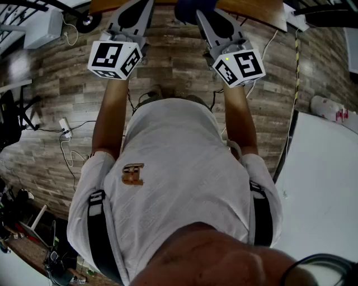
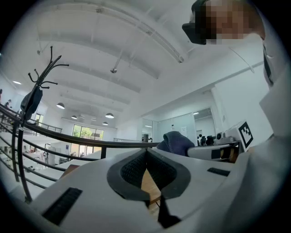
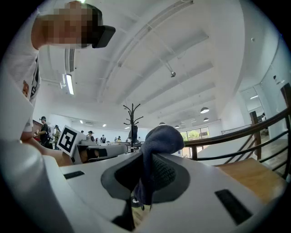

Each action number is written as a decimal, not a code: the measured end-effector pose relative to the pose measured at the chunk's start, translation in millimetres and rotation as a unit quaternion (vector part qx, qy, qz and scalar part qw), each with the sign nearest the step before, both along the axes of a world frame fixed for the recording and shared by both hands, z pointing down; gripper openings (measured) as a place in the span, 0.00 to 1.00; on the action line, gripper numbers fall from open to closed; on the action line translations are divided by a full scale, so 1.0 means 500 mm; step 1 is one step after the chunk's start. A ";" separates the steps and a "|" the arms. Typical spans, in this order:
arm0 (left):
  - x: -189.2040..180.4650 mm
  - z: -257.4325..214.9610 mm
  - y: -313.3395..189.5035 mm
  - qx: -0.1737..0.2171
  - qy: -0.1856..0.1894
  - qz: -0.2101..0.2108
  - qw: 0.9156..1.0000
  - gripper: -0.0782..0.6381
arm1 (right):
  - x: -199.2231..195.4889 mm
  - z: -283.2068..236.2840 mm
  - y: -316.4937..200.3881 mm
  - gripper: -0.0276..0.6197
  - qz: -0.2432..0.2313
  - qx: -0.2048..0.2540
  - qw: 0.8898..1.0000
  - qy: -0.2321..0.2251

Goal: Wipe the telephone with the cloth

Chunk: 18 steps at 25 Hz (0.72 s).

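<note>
The blue cloth (image 3: 157, 139) is pinched between the jaws of my right gripper (image 3: 146, 159), and its bunched top sticks out past the tips. In the head view the cloth (image 1: 193, 8) shows at the top edge, in front of a wooden tabletop (image 1: 249, 11). My left gripper (image 2: 146, 154) is shut with nothing between its pads, and it is held up beside the right one (image 2: 217, 149). The head view shows both marker cubes, left (image 1: 114, 58) and right (image 1: 239, 67), raised in front of the person's chest. No telephone is in any view.
Wood-plank floor (image 1: 56, 100) with cables and a power strip (image 1: 65, 129) lies below. A white tabletop (image 1: 324, 190) is at the right. A dark railing (image 2: 68, 136) and a coat stand (image 3: 132, 119) stand beyond the grippers.
</note>
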<state>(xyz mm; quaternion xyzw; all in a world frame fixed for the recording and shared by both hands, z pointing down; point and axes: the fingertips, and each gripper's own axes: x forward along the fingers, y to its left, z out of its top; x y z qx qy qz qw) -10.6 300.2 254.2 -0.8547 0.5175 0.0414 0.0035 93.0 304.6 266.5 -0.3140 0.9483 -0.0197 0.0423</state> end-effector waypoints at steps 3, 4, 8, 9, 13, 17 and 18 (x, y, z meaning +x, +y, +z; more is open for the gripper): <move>0.006 0.003 -0.007 -0.001 -0.001 -0.002 1.000 0.13 | 0.005 0.002 -0.008 0.14 -0.002 0.000 1.000 0.001; 0.008 0.003 -0.008 -0.001 -0.001 -0.002 1.000 0.13 | 0.007 0.002 -0.010 0.14 -0.002 0.000 1.000 0.002; 0.018 0.005 -0.010 -0.003 0.000 -0.006 1.000 0.13 | 0.016 0.003 -0.011 0.14 -0.012 -0.004 1.000 -0.004; 0.021 0.007 -0.010 -0.004 0.000 -0.008 1.000 0.13 | 0.020 0.004 -0.013 0.14 -0.014 -0.006 1.000 -0.006; 0.035 0.014 -0.015 -0.005 -0.001 -0.016 1.000 0.13 | 0.039 0.008 -0.023 0.14 -0.017 -0.007 1.000 -0.009; 0.049 0.009 -0.021 -0.001 -0.004 -0.026 1.000 0.13 | 0.055 0.005 -0.033 0.14 -0.025 -0.004 1.000 -0.008; 0.056 0.008 -0.023 0.000 -0.005 -0.028 1.000 0.13 | 0.062 0.004 -0.035 0.14 -0.028 -0.003 1.000 -0.008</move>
